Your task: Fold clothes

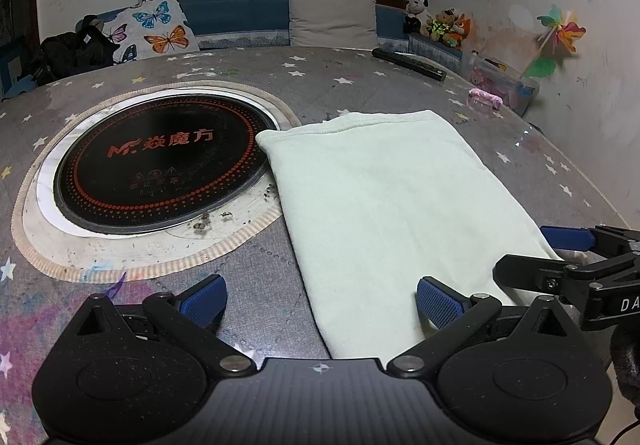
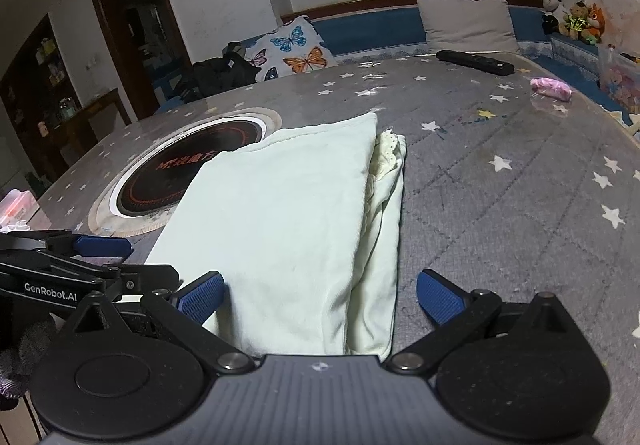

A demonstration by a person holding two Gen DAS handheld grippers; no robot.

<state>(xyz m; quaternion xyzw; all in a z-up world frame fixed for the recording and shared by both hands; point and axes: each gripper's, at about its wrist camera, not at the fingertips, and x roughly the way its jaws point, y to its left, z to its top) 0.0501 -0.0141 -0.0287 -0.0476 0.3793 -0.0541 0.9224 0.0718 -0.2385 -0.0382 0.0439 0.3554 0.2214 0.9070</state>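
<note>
A pale green garment (image 1: 384, 197) lies folded into a narrow rectangle on the grey star-patterned table (image 1: 320, 81). Its far left corner overlaps the induction cooker's rim. My left gripper (image 1: 320, 303) stands open over the garment's near left edge, nothing between its blue pads. The right gripper (image 1: 560, 257) shows at the garment's near right corner. In the right wrist view the garment (image 2: 280, 221) shows stacked layers and a lacy edge (image 2: 390, 149) along its right side. My right gripper (image 2: 320, 301) is open, straddling the garment's near end. The left gripper (image 2: 100, 257) sits at left.
A round black induction cooker (image 1: 160, 161) is set into the table left of the garment. A black remote (image 1: 408, 63) and a pink bundle (image 1: 484, 97) lie at the far right. Cushions (image 1: 332, 17) and plush toys (image 1: 440, 23) line the bench behind.
</note>
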